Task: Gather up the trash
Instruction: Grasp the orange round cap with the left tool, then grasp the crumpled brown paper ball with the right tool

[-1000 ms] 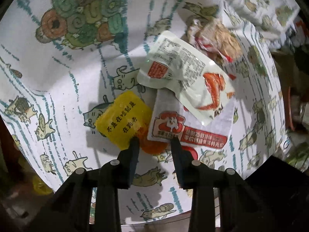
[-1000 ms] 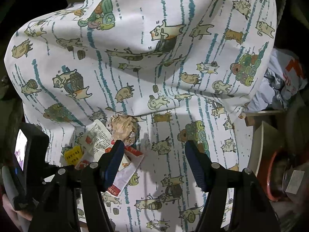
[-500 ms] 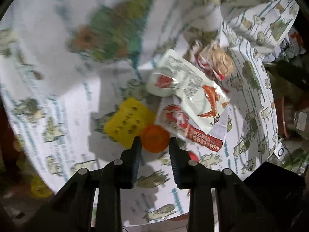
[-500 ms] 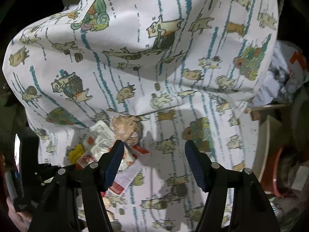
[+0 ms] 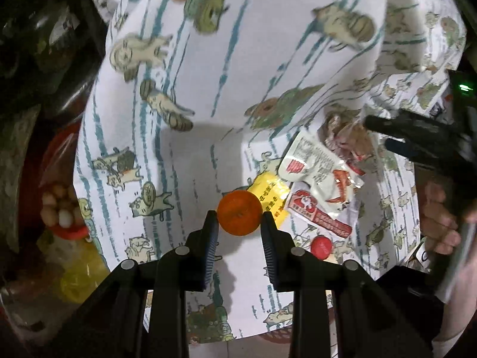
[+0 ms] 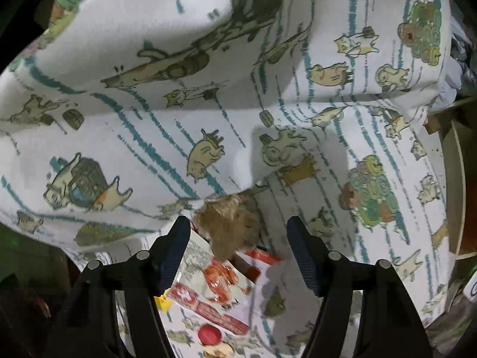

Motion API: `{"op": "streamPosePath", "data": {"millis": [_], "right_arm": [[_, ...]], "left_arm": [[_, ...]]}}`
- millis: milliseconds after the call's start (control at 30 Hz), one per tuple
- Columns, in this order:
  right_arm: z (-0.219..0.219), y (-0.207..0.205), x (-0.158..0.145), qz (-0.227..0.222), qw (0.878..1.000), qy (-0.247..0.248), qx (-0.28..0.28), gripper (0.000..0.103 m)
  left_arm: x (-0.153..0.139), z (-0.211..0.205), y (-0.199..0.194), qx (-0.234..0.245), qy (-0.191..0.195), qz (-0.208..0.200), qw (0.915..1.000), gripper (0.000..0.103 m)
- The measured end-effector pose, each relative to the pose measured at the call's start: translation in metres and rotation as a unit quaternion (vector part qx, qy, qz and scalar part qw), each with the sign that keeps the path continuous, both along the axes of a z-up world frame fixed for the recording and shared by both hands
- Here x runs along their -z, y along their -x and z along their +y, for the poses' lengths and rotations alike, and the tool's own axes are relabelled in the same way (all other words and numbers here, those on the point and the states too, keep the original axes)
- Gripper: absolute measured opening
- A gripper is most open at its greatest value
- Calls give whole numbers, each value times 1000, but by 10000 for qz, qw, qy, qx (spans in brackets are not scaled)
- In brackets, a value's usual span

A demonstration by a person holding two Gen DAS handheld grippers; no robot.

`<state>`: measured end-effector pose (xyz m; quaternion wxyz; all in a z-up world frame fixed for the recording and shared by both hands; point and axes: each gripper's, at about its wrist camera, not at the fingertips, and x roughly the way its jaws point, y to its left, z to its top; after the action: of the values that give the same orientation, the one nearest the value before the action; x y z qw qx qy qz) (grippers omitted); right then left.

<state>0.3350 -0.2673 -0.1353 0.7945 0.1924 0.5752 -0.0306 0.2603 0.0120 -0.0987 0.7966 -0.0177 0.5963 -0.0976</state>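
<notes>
— Left gripper (image 5: 240, 219) status?
— Clamped on an orange cap (image 5: 239, 213), lifted clear of the cat-print cloth (image 5: 184, 149); wrappers (image 5: 320, 179) lie at its two o'clock
— And the right gripper (image 6: 238, 244)?
— Jaws spread wide, gripping nothing; a crumpled brown wrapper (image 6: 229, 226) sits between its fingertips, toward twelve o'clock

Cap (image 5: 239, 213) sits between the left hand-held gripper (image 5: 238, 223) pads, above the cloth (image 5: 179, 164); wrappers (image 5: 322, 179) lie right of it, crumpled wad (image 5: 342, 131) behind them.
</notes>
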Motion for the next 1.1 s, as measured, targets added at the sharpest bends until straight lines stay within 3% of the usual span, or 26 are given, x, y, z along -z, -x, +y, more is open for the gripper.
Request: {"op": "streamPosePath", "data": {"millis": [133,233,333,400,567,633,733,867,1000,1100], "right_arm": [[14,-8,24,274,9996,95,-55,70],[22,-9,36,150,9997,169,-89,68],[16,1,39,-287,9985,-460,102,49],[10,6,38,-244,9975,-580,317,46],[10,17,17,-304,9989,359,91,40],[13,23,11,-223,9989,407,-73,40],[12,43,-9,-452,9984,182,-281,39],[8,72,-47,-1075,9921,507,-399,39],[13,96,-100,-1657,9775,1022,-808,39],[17,145,-135,-2323,9616,1131,-931,39]], "left_arm": [[-2,-4,-6,-84,132,-67,9999,28],[-4,2,-10,-173,195,-96,9996,28],[-7,12,-14,-271,84,-158,9995,28],[-10,18,-13,-358,67,-197,9991,28],[-28,24,-6,-516,157,-534,9971,28],[-37,26,1,-591,109,-729,9955,28],[-49,31,19,-776,68,-983,9921,28],[-70,35,47,-1070,327,-1265,9856,28],[-99,19,82,-973,-30,-1863,9777,28],[-107,6,117,-809,-91,-2124,9738,28]]}}
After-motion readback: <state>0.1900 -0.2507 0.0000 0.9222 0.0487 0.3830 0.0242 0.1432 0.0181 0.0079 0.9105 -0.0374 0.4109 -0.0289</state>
